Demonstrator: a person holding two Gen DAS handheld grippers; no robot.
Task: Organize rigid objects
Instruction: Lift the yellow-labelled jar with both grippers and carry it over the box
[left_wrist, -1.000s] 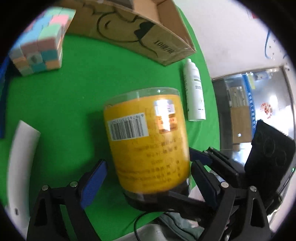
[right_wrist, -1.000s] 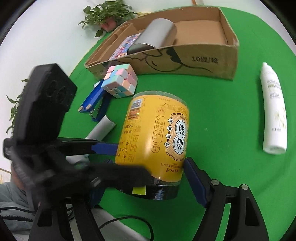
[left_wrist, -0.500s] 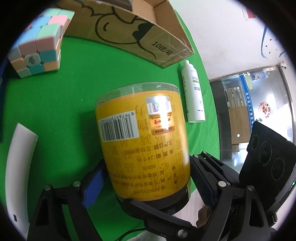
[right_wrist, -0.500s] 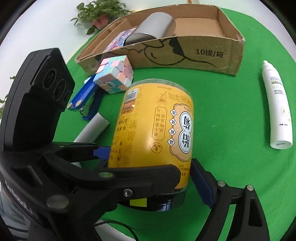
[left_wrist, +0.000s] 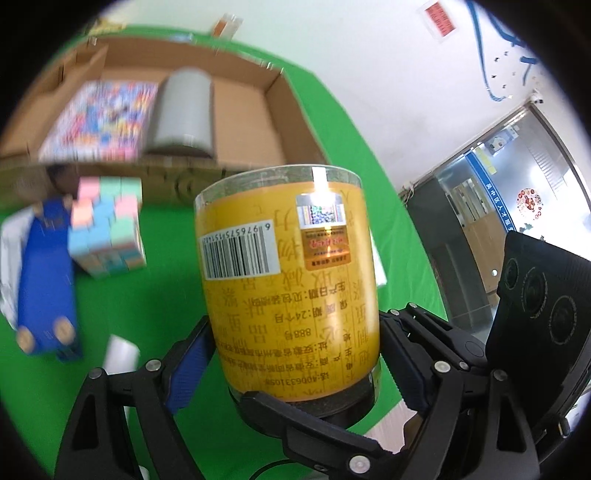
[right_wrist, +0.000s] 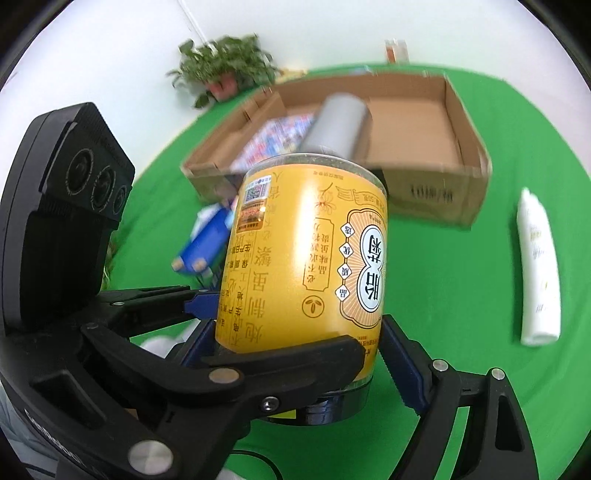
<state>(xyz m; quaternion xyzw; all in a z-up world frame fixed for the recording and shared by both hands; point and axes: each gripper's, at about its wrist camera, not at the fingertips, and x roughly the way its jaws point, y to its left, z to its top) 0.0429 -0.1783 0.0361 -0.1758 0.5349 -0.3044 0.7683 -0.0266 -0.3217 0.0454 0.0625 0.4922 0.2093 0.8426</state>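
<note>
Two items, a grey roll (left_wrist: 183, 110) and a booklet (left_wrist: 99, 120), lie in the box (left_wrist: 280, 122) at 12 o'clock; both grippers (left_wrist: 291, 354) (right_wrist: 299, 350) clamp the jar (left_wrist: 291, 273), while cube (left_wrist: 107, 229), stapler (left_wrist: 46, 280) and bottle (right_wrist: 537, 266) wait outside.

Surface finishes

We note a glossy yellow plastic jar (left_wrist: 288, 284), matt corrugated cardboard box (right_wrist: 436, 184), and matt green cloth table cover (right_wrist: 461, 280).

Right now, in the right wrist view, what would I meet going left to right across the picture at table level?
Blue stapler → yellow jar, clamped by both grippers → white bottle lying on the green cloth. The cardboard box lies behind and spans the middle, so it is left out of the order.
</note>
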